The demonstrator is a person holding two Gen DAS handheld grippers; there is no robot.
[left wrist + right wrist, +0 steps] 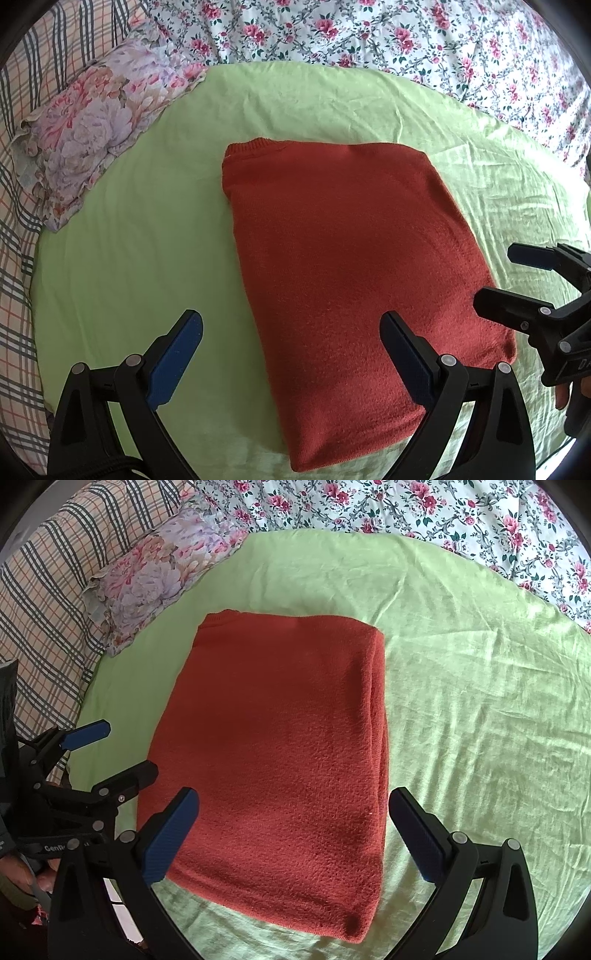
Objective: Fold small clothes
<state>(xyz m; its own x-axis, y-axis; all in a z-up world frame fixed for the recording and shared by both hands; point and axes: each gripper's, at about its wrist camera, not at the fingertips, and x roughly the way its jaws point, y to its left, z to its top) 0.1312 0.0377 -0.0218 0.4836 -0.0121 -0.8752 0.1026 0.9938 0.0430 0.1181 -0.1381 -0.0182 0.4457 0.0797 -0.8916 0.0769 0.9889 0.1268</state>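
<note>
A rust-red knitted garment (343, 258) lies folded into a thick rectangle on a light green sheet (129, 258); it also shows in the right wrist view (280, 731). My left gripper (291, 325) is open and empty, hovering over the garment's near left part. My right gripper (293, 801) is open and empty, hovering over the garment's near edge. The right gripper shows at the right edge of the left wrist view (498, 280), beside the garment's right side. The left gripper shows at the left of the right wrist view (125, 749).
A floral pillow (96, 122) lies at the far left of the green sheet (480, 701). A rose-print bedspread (369, 33) runs along the back. A plaid cover (44, 590) lies at the left.
</note>
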